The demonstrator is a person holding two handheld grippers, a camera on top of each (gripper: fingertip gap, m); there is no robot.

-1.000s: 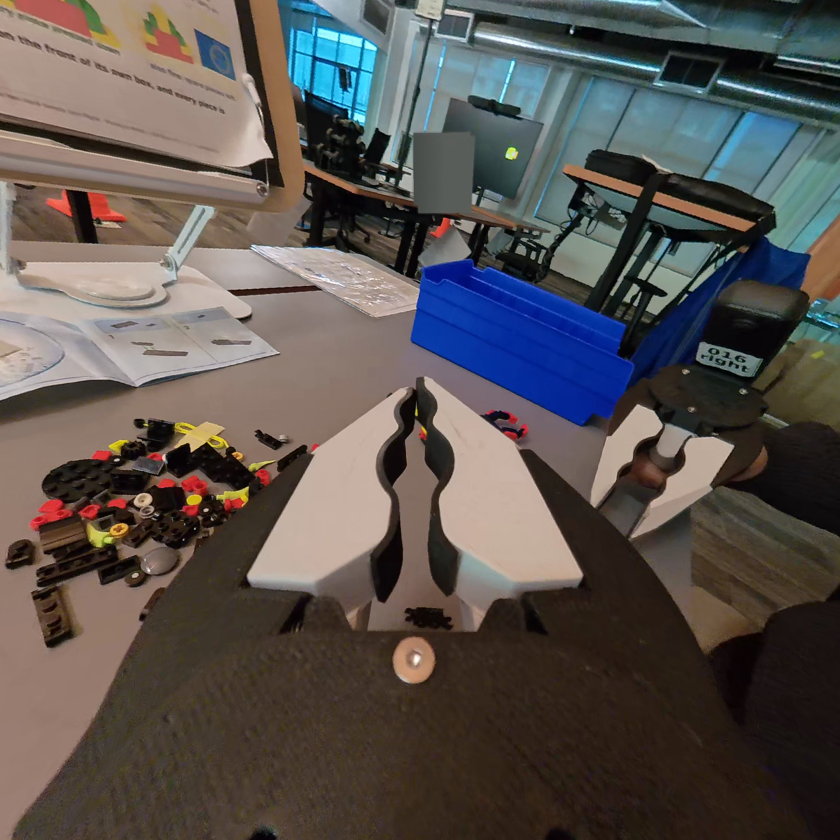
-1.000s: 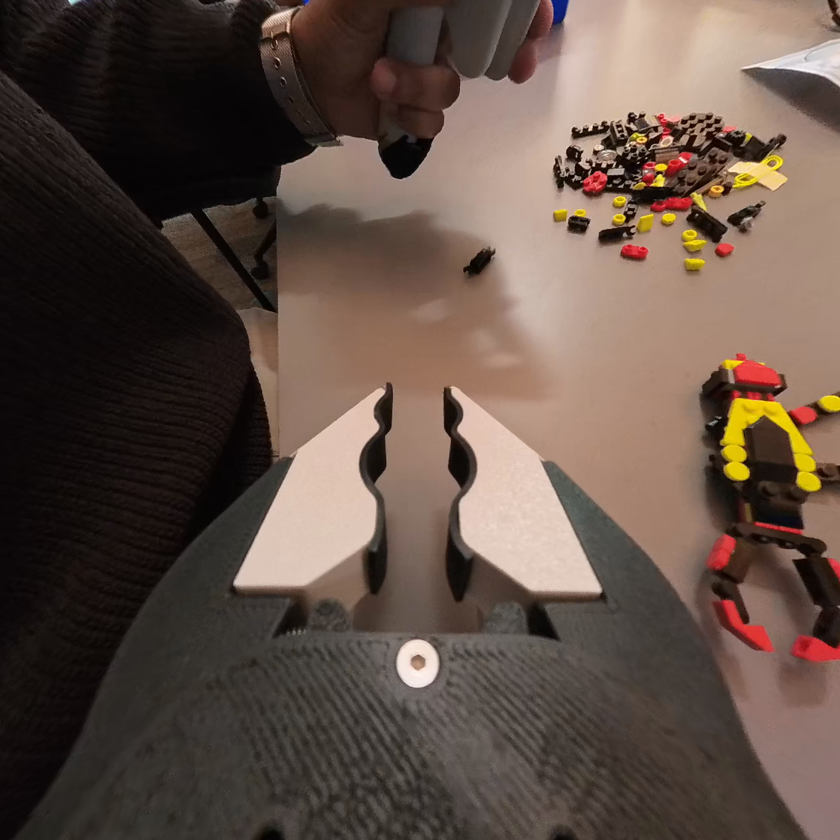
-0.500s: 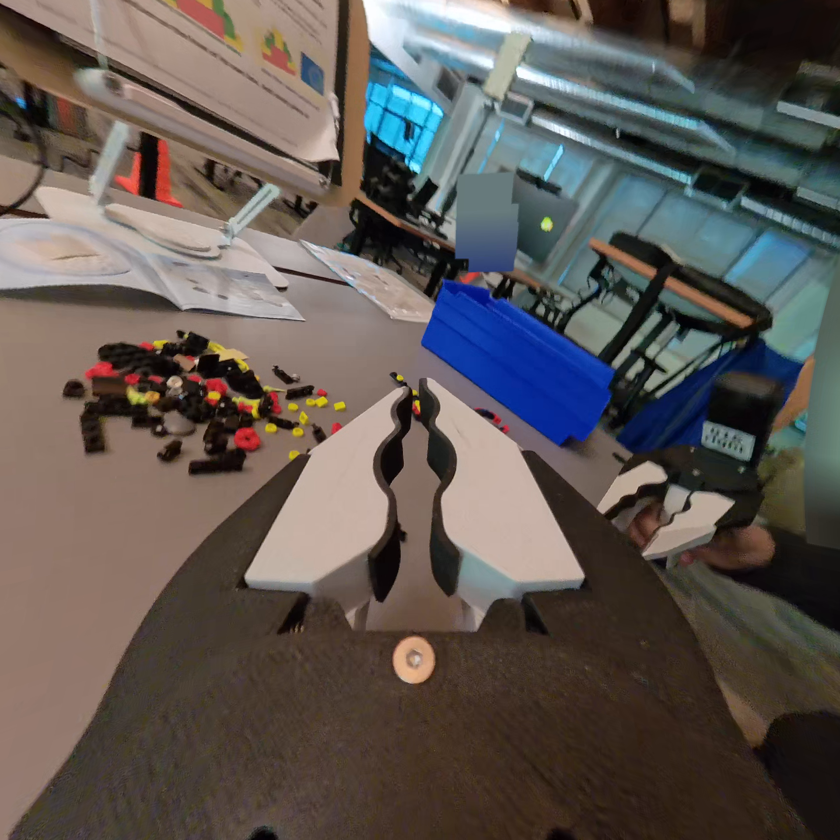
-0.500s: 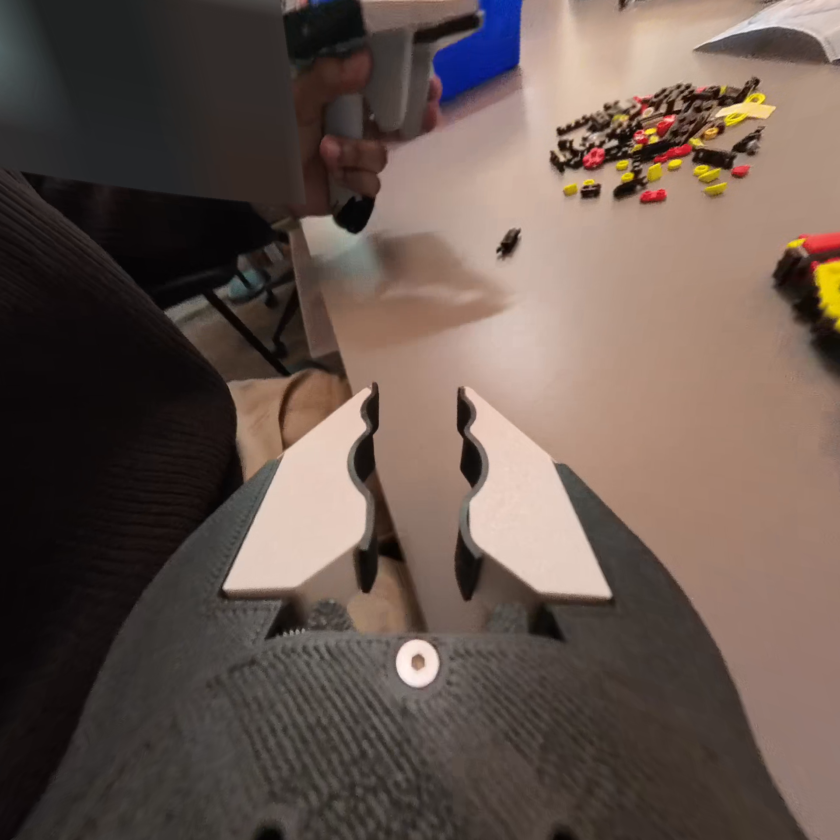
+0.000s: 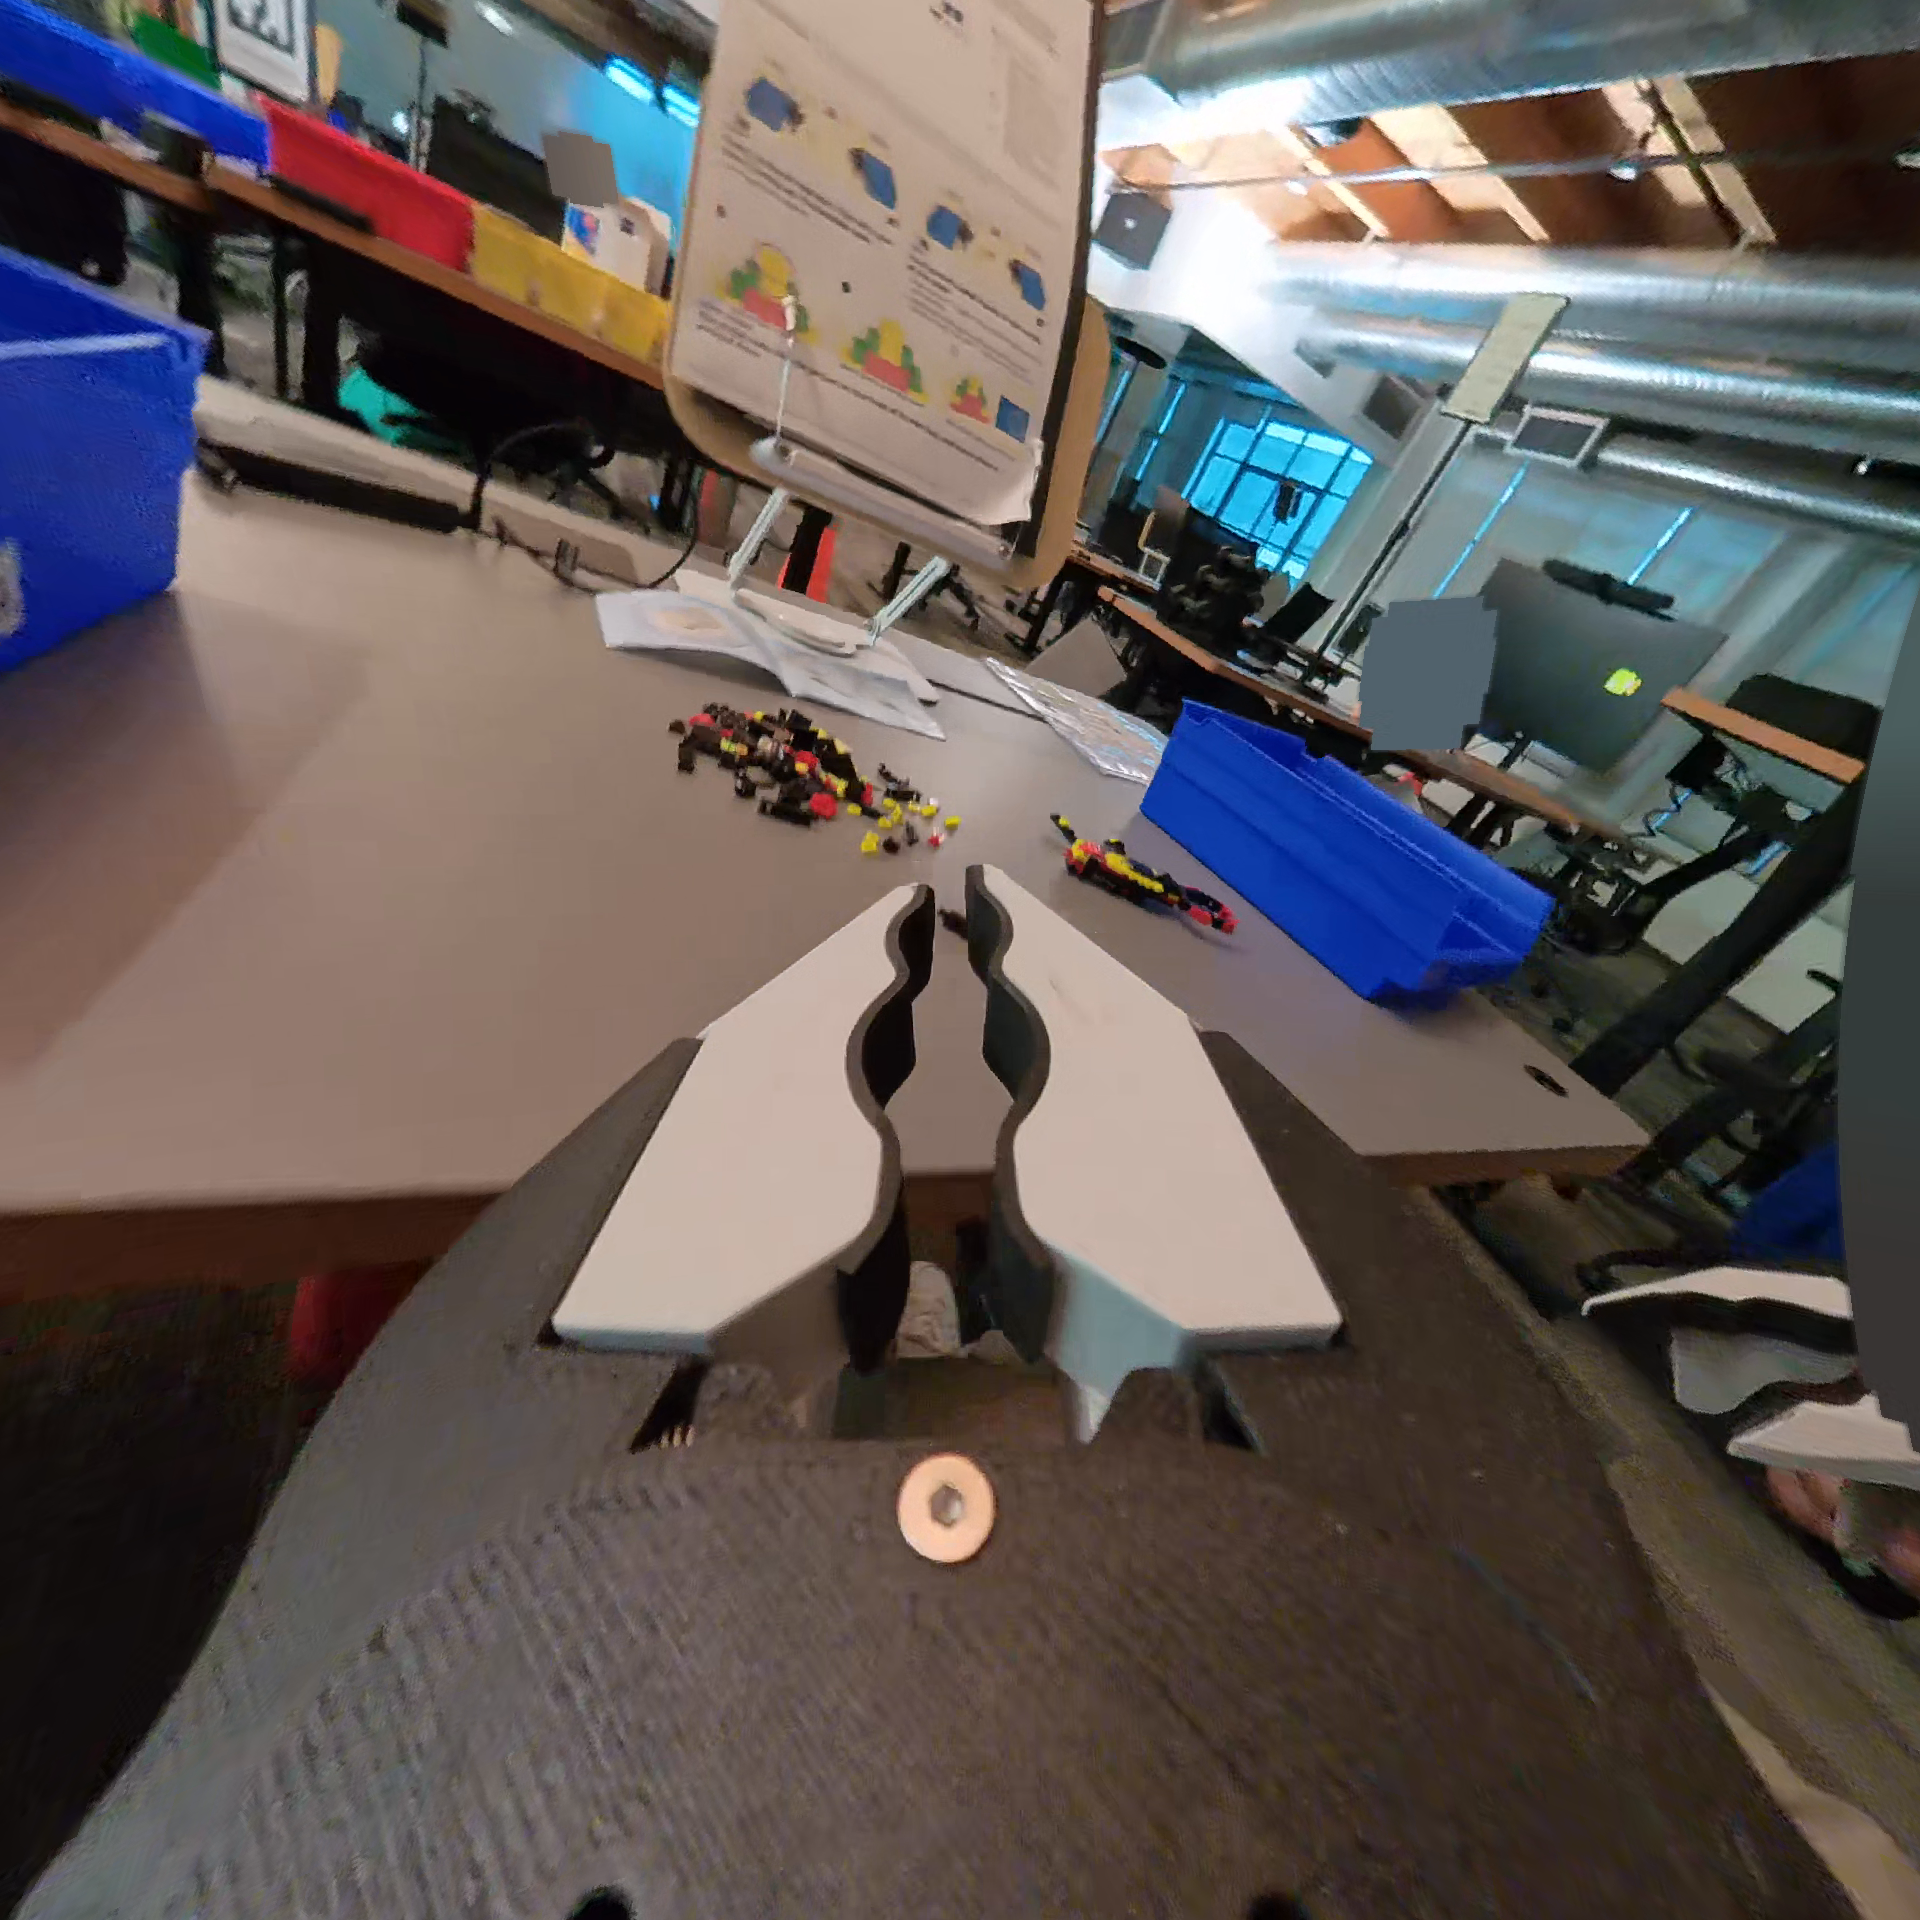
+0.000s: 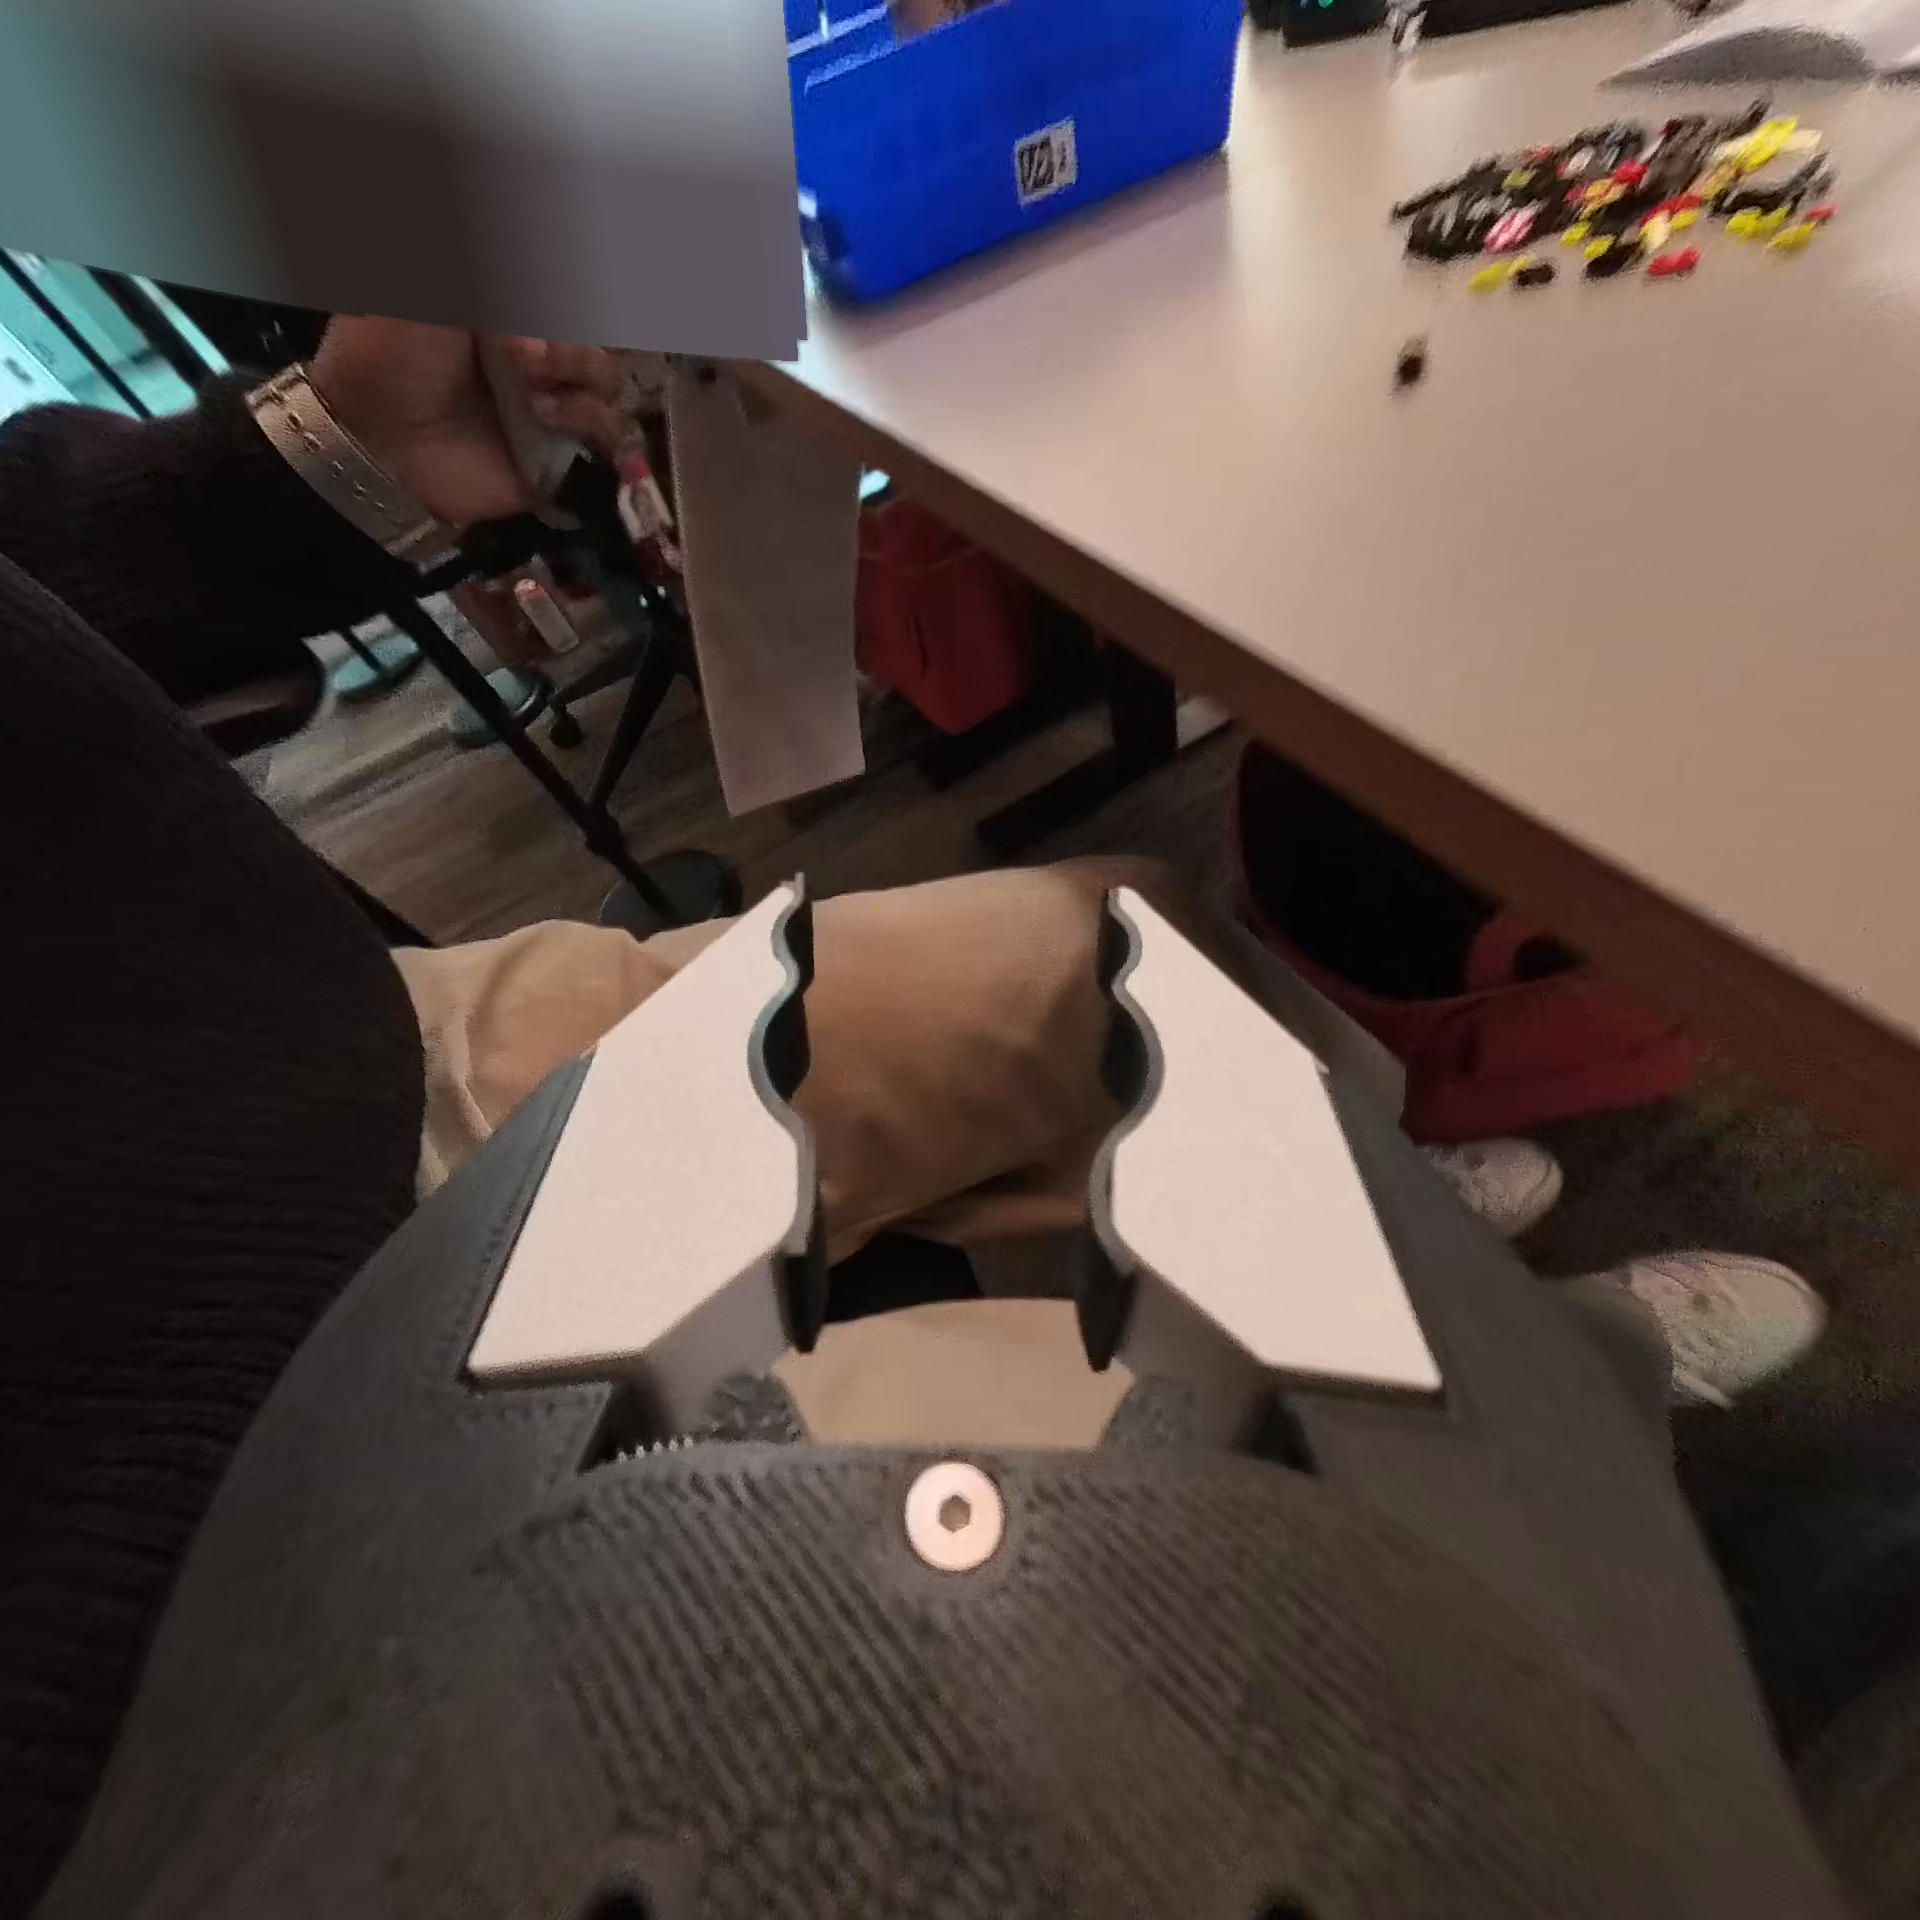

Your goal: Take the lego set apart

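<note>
Both tongs are pulling back off the counter (image 5: pixel 416 935) compared with a second ago, when we were hovering right over the pieces. Now we're holding the left tongs (image 5: pixel 948 894) out past the near edge, nearly closed with just a thin slit showing between the tips, nothing in them. We're holding the right tongs (image 6: pixel 956 914) down below counter level, spread wide and empty, pointing at a tan trouser knee (image 6: pixel 935 1039).

Looking out from the left tongs, the half-built lego figure (image 5: pixel 1143 883), red, yellow and black, is lying just ahead and a bit right, close to the long blue bin (image 5: pixel 1340 852). A single tiny black piece (image 5: pixel 951 920) is sitting right past the tips. Further back we're seeing the loose brick pile (image 5: pixel 800 774), then the open booklet (image 5: pixel 769 660) under the stand with the instruction sheet (image 5: pixel 883 249). From the right view the pile (image 6: pixel 1621 197) is blurry, near another blue bin (image 6: pixel 1008 135).
</note>
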